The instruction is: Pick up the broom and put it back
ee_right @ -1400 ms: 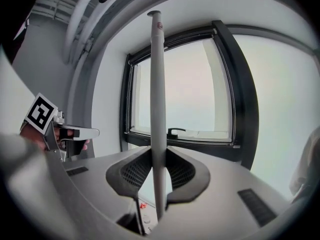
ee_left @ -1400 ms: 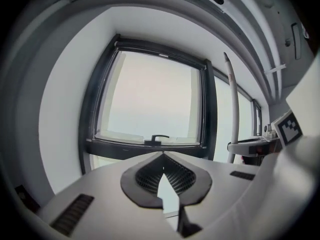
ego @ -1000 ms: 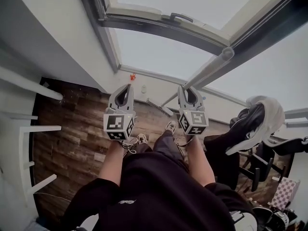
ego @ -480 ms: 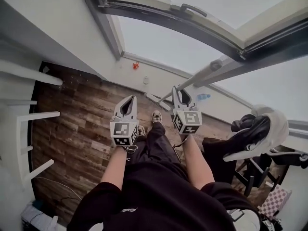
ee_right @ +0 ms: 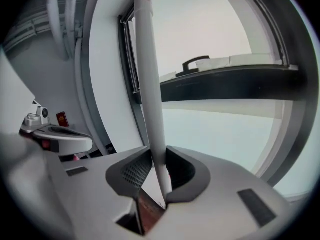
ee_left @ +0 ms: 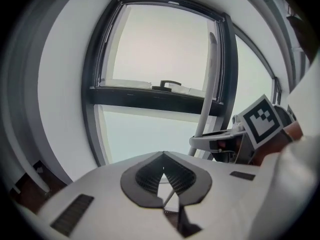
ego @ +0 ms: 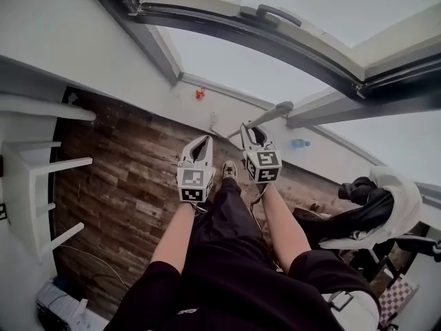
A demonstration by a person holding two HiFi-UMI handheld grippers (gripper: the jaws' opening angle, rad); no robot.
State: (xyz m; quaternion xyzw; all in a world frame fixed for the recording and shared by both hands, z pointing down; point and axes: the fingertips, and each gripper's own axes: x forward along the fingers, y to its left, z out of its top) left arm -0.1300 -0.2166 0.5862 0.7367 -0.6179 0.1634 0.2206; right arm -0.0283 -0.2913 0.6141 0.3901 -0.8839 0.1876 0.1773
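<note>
The broom's white handle point(ee_right: 150, 84) rises steeply between the jaws of my right gripper point(ee_right: 159, 170), which is shut on it. From the head view the handle point(ego: 270, 113) slants up and right from the right gripper point(ego: 251, 132), in front of the window wall; I cannot make out the broom's head. My left gripper point(ego: 202, 145) hangs beside it over the wood floor, apart from the broom. Its fingertips point(ee_left: 162, 167) meet with nothing between them. The left gripper view also shows the handle point(ee_left: 209, 94) and the right gripper point(ee_left: 220, 142).
A large window with a dark frame and a handle point(ego: 275, 12) stands ahead. White shelves point(ego: 41, 164) line the left. An office chair draped with cloth point(ego: 375, 202) is at the right. A small red object point(ego: 200, 94) and a blue bottle point(ego: 298, 143) sit by the wall.
Both grippers have sunk lower and nearer the floor, the right one carrying the broom handle down with it. The handle's top end now sits lower against the window wall.
</note>
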